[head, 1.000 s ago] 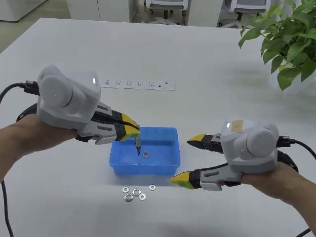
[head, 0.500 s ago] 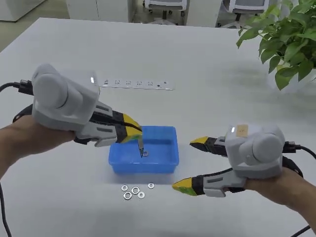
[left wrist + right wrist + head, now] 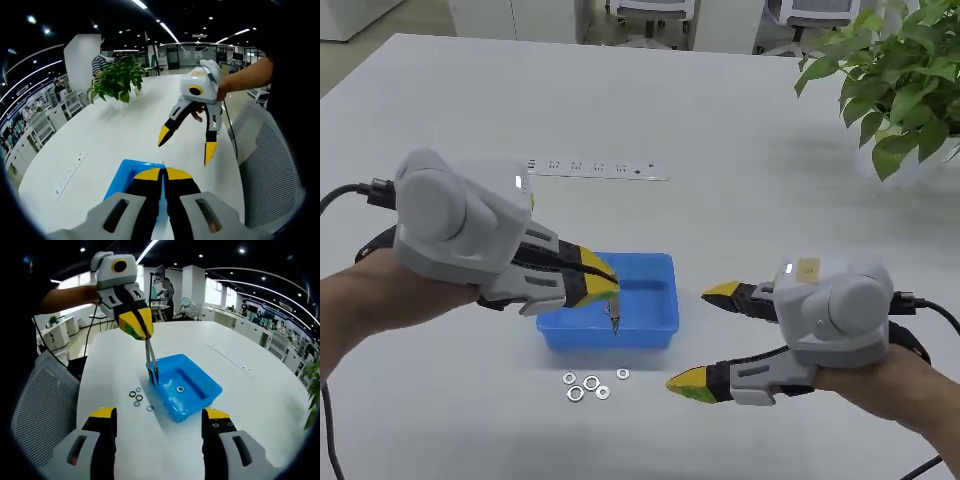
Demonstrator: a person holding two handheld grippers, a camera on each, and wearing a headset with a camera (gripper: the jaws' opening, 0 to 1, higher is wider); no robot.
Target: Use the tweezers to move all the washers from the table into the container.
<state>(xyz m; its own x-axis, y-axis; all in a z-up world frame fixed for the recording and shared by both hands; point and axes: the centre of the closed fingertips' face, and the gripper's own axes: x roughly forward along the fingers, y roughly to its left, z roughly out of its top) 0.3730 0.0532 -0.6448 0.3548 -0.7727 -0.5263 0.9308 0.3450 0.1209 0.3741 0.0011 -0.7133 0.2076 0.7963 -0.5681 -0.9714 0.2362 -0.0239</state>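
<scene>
**Tweezers over the container's near wall, washers just on the person's side of it**

The left gripper is clenched on the tweezers. They hang nearly upright, tips down over the near wall of the blue container. A single washer lies on the container floor. Five loose washers sit clustered on the table just outside that wall, on the person's side and below the tips. The likely next move is a short pull back and a drop. The right gripper hovers to the right of the washers, jaws spread and empty.
</scene>
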